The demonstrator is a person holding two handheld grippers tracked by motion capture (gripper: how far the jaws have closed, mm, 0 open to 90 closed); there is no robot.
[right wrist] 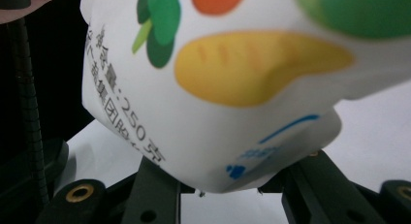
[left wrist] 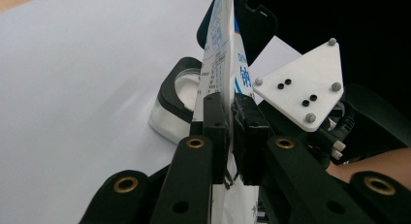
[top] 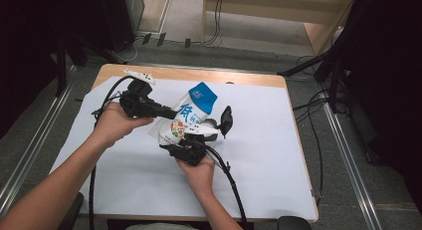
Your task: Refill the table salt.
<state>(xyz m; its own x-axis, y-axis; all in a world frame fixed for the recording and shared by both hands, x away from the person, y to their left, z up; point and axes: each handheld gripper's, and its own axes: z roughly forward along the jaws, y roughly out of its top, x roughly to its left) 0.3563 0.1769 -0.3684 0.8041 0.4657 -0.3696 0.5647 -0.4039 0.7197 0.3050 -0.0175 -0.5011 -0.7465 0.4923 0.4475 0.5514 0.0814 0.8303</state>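
A white pouch [top: 191, 113] with a blue top and printed vegetables is held tilted above the table between both grippers. My left gripper [top: 166, 112] comes in from the left; in the left gripper view its jaws [left wrist: 230, 132] are shut on the pouch's thin flat edge [left wrist: 218, 64]. My right gripper [top: 191, 136] is under the pouch's lower end. In the right gripper view the pouch's bottom [right wrist: 218, 88] sits between the black jaws [right wrist: 232, 185], which press its two sides; the fingertips are hidden behind it.
A small clear jar with a black rim [left wrist: 177, 100] stands on the white sheet [top: 259, 140] just beyond the pouch, with a black lid [top: 226, 121] beside it. The wooden table edge [top: 189, 73] runs along the back. Cables trail from both grippers.
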